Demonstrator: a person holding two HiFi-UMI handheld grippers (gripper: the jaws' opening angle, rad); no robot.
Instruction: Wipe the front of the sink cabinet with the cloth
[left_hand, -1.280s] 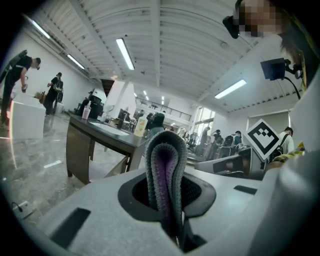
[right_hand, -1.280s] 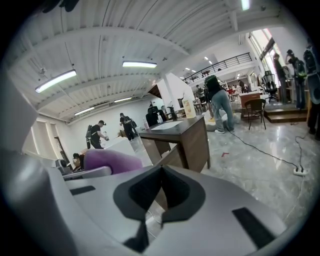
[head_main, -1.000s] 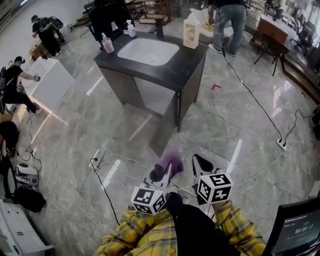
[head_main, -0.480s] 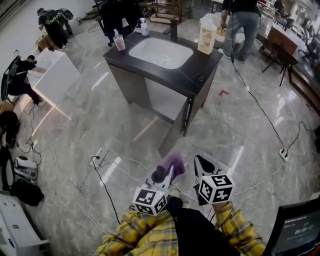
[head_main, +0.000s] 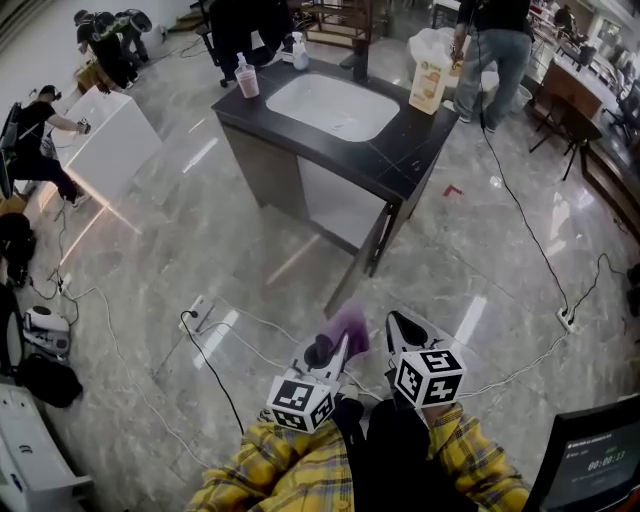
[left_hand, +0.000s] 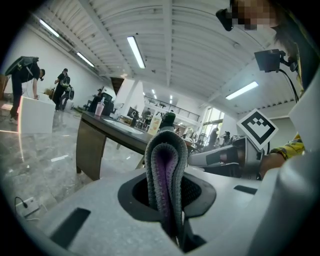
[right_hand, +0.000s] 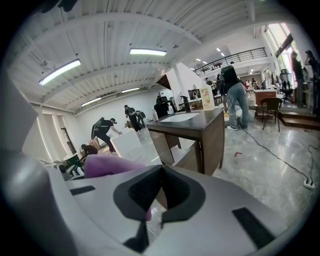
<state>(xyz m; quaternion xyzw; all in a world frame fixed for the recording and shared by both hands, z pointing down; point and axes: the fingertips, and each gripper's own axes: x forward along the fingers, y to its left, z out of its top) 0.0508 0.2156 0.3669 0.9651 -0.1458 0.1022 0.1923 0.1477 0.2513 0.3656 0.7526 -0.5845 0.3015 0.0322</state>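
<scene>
Cabinet (head_main: 265, 170) sits closer than a second ago. Left tool (head_main: 325, 352) stays clamped on the cloth (head_main: 349, 324), right tool (head_main: 401, 327) is closed with nothing in it.

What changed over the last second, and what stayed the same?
The person moved slightly nearer the cabinet, which now shows larger and further right in the head view. Nothing was taken or let go: the left claw stays shut on the cloth, the right claw shut and empty.
</scene>
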